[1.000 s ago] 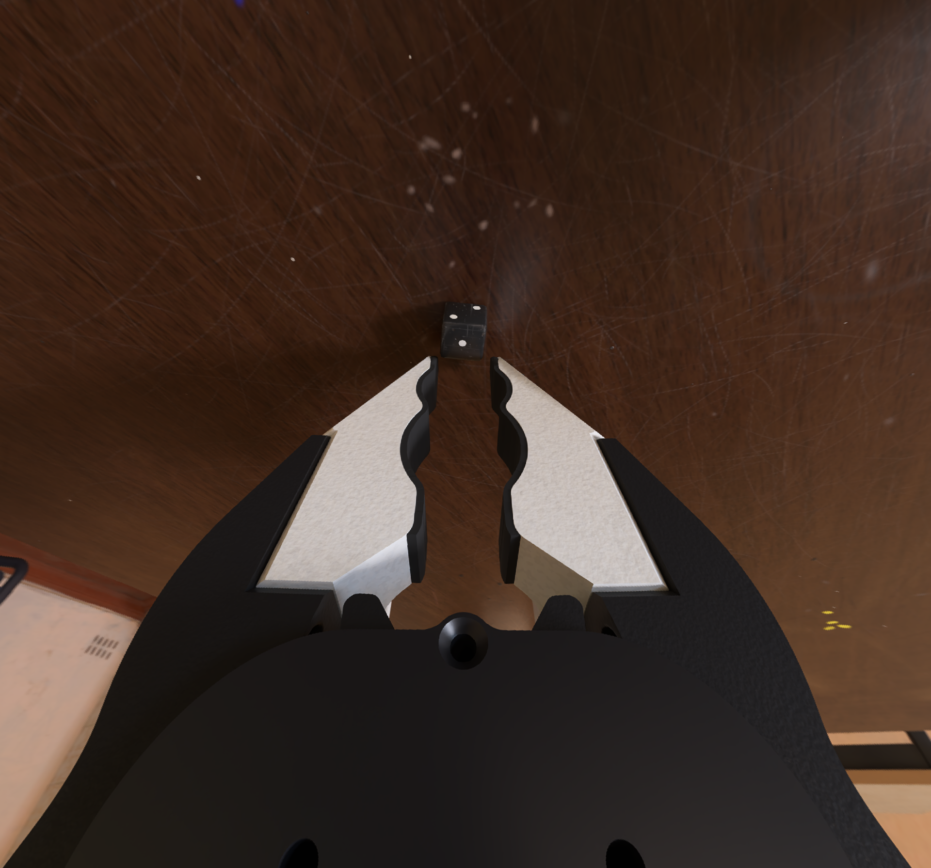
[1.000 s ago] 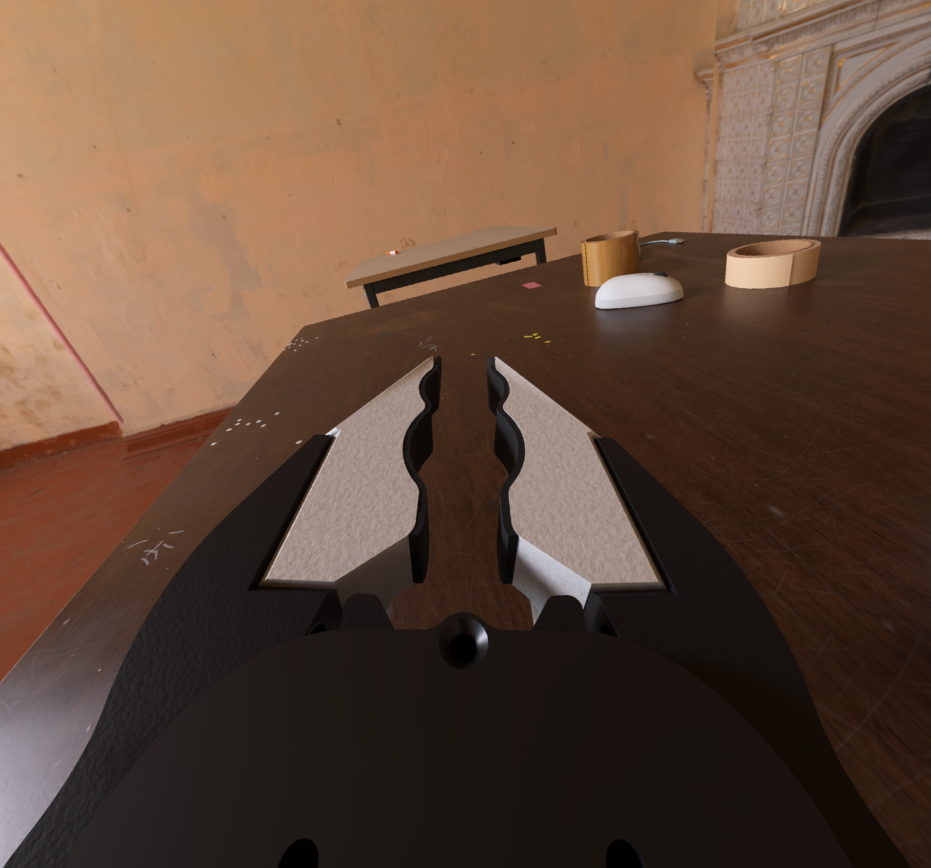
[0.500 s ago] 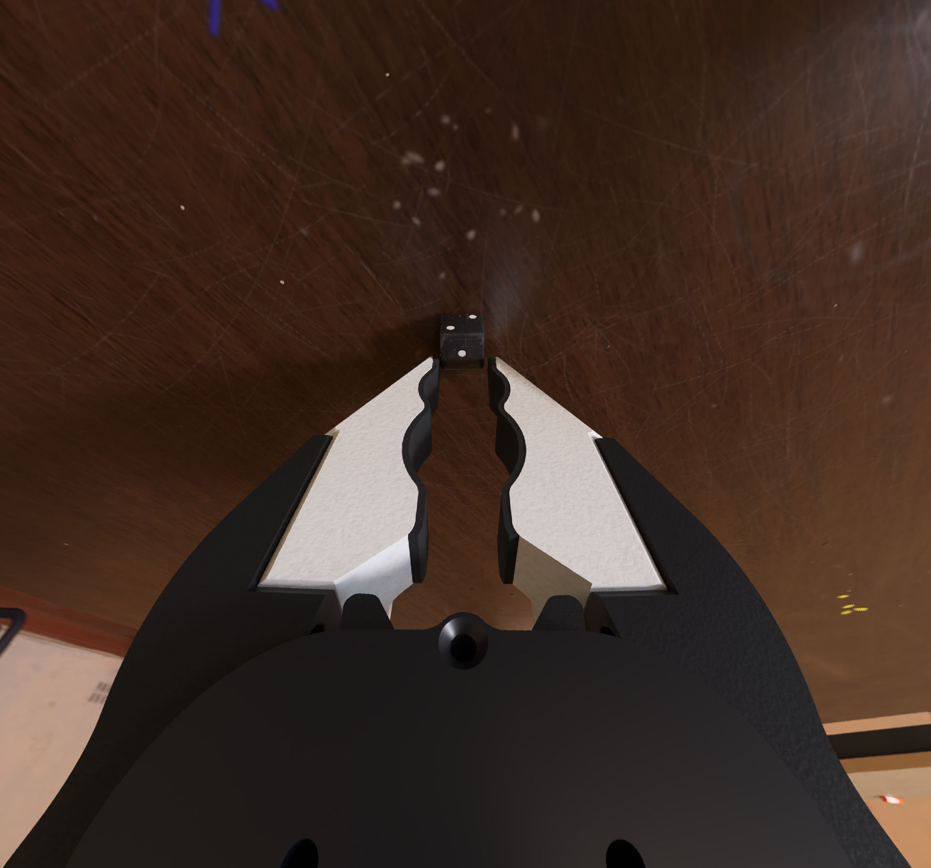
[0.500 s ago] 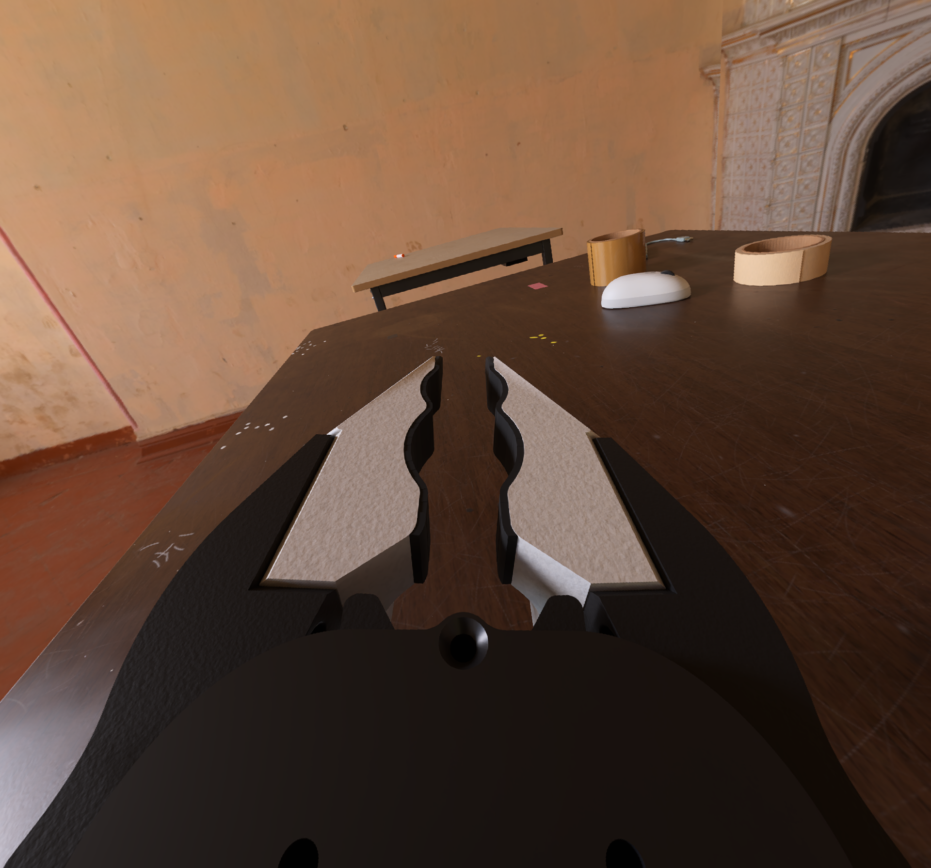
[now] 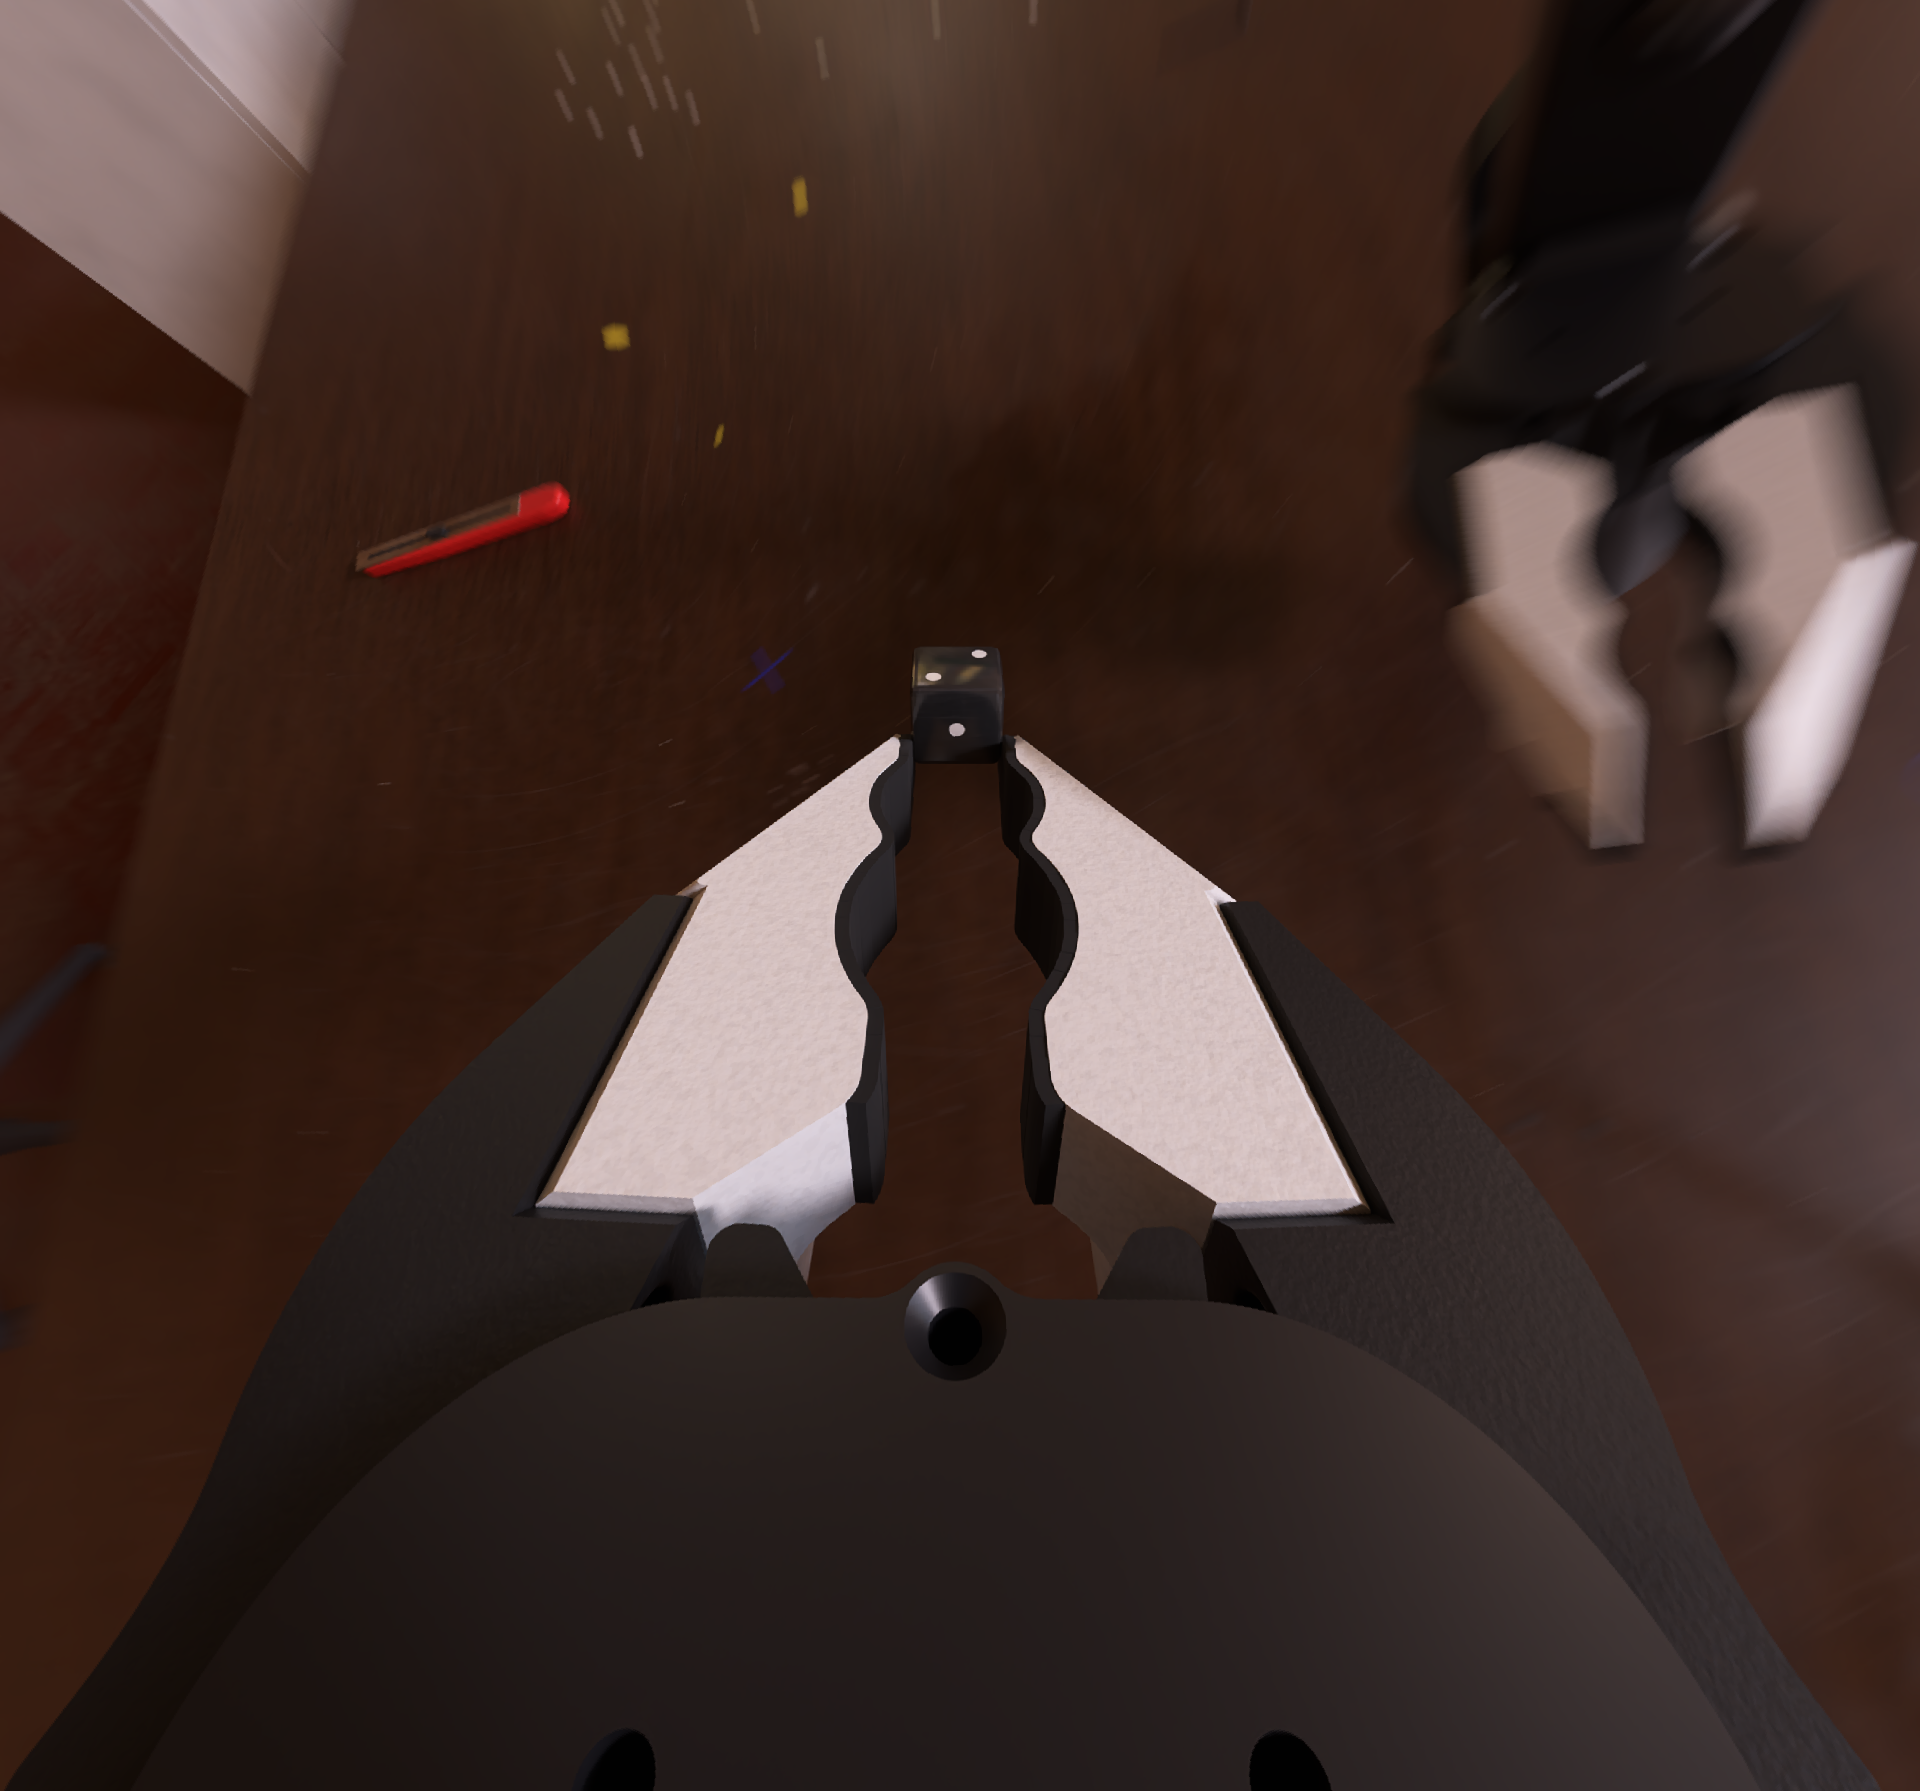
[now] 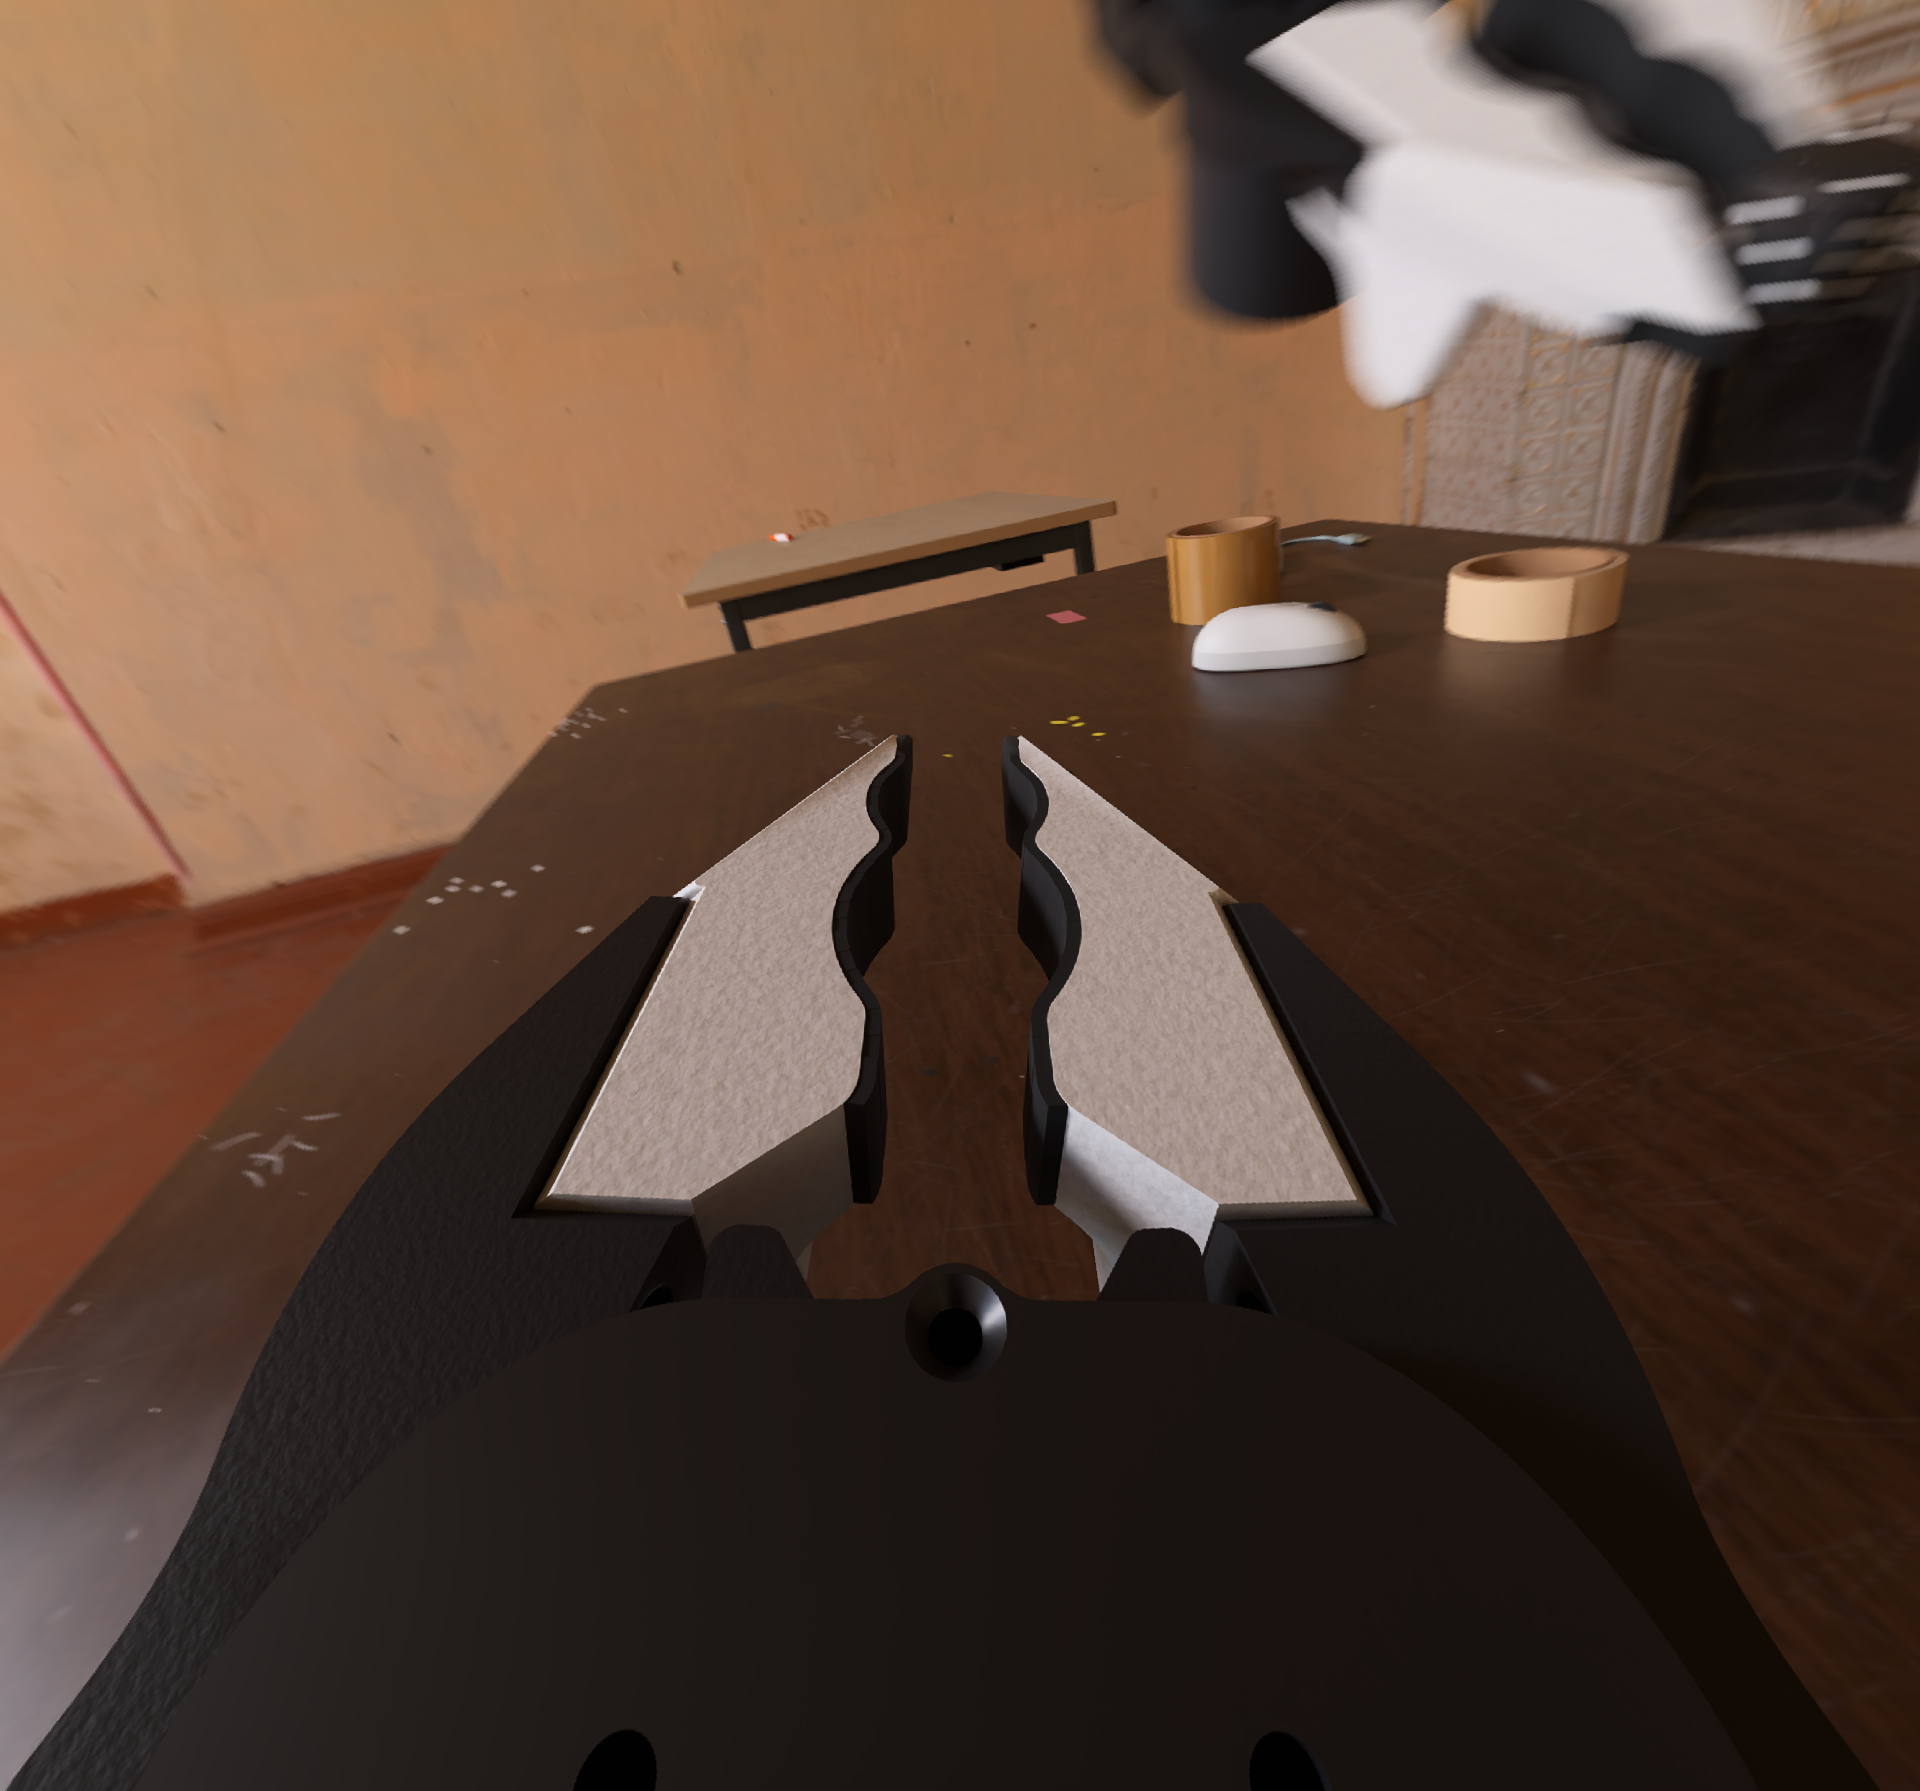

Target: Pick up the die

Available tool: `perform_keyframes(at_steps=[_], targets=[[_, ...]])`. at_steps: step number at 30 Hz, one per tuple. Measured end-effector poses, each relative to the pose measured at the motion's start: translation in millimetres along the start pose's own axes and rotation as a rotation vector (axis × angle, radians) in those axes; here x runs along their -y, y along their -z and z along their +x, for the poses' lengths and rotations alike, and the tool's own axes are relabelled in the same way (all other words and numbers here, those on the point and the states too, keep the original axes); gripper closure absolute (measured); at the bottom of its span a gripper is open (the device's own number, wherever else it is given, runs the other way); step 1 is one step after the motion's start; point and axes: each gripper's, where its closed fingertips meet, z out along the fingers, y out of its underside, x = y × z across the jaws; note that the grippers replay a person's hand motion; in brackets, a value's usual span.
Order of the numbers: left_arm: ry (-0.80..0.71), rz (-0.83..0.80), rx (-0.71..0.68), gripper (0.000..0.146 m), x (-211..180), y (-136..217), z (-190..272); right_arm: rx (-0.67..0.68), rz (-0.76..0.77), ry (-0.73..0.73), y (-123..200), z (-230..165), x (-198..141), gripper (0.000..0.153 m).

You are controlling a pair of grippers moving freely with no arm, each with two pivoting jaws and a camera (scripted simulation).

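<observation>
While our left gripper (image 5: 957, 749) pinches the black die (image 5: 957, 702) at its fingertips above the table (image 5: 1039, 287), our right gripper (image 6: 957, 754) hangs narrowly parted, holding nothing.

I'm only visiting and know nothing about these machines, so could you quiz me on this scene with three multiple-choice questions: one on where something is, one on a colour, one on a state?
1. Where is the die?
A. between the left gripper's fingertips
B. beside the computer mouse
C. inside a tape roll

2. What colour is the utility knife on the table?
A. blue
B. red
C. green

3. What is the right gripper holding?
A. the die
B. the computer mouse
C. nothing

Answers:
1 A, the left wrist view shows the black die pinched at the fingertips.
2 B, its body is bright red against the dark wood.
3 C, bare table shows through the gap between its fingers.
</observation>
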Motion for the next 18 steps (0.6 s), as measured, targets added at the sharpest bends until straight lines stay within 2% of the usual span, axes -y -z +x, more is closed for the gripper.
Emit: perform_keyframes(at_steps=[2,6,9,12,18], targets=[[0.165,0.198,0.028,0.130,-0.3,26.6,41.4,-0.030,-0.015,0.076,-0.4,0.3,0.8,0.135],[0.576,0.491,0.078,0.130,-35.5,57.8,102.2,-0.110,-0.031,0.229,-8.8,0.1,0.7,0.136],[0.825,0.607,0.149,0.130,-68.0,70.7,130.7,-0.128,-0.045,0.265,-27.9,-7.8,-1.6,0.135],[0.934,0.608,0.172,0.130,-92.8,75.6,155.8,-0.099,-0.099,0.302,-56.7,-23.0,-14.0,0.133],[1.093,0.644,0.138,0.130,-113.4,94.5,174.7,-0.103,-0.239,0.601,-100.2,-40.0,-38.5,0.127]])
